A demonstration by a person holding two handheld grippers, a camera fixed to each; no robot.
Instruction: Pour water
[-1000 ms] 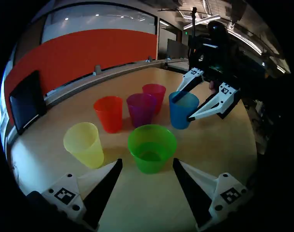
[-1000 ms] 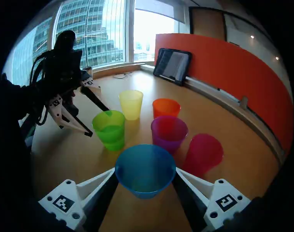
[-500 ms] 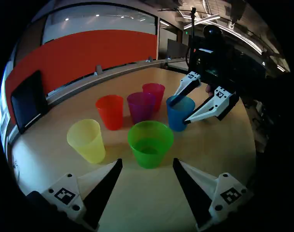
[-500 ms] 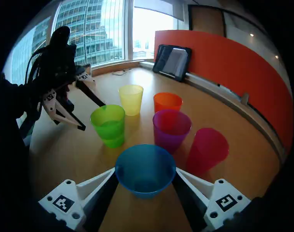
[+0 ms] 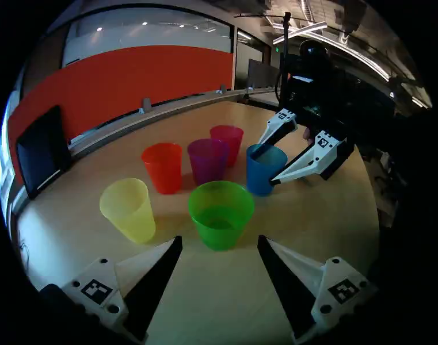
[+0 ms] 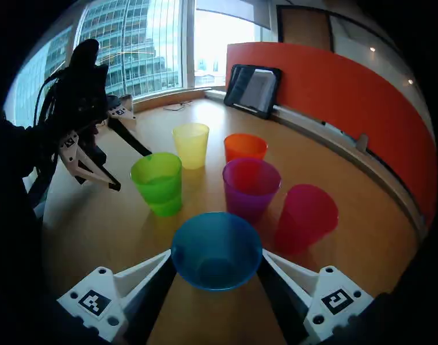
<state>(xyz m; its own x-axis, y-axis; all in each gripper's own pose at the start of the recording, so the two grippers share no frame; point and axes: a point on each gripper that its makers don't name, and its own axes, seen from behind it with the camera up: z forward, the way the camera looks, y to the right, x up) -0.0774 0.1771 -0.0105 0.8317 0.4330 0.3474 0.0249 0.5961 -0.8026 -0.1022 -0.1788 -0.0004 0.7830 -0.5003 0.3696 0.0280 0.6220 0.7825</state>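
R claw (image 6: pixel 216 253) was clamped on the blue translucent plastic cup (image 6: pixel 216 270), both fingers pressed to its sides, at the near end of the cluster on the light wooden surface (image 6: pixel 103 230); couldn't tell if its base was off the wood, or how much water it held. L claw (image 5: pixel 219 238) hung spread wide w/ the green translucent plastic cup (image 5: pixel 220 214) just ahead betw. its tips, not touching; some water showed in that cup. The purple plastic cup (image 6: pixel 251 187) and pink plastic cup (image 6: pixel 305 217) stood just beside the blue one, the orange plastic cup (image 6: pixel 244 148) and yellow plastic cup (image 6: pixel 190 144) farther back. Seemed the pour hadn't begun. To do it well: grip the thin wall firm but w/o buckling it, lift straight up clear of the neighbours' rims, bring the lip over the receiving cup's centre, then tilt slowly; L claw should pinch the green one to steady it if that's the target
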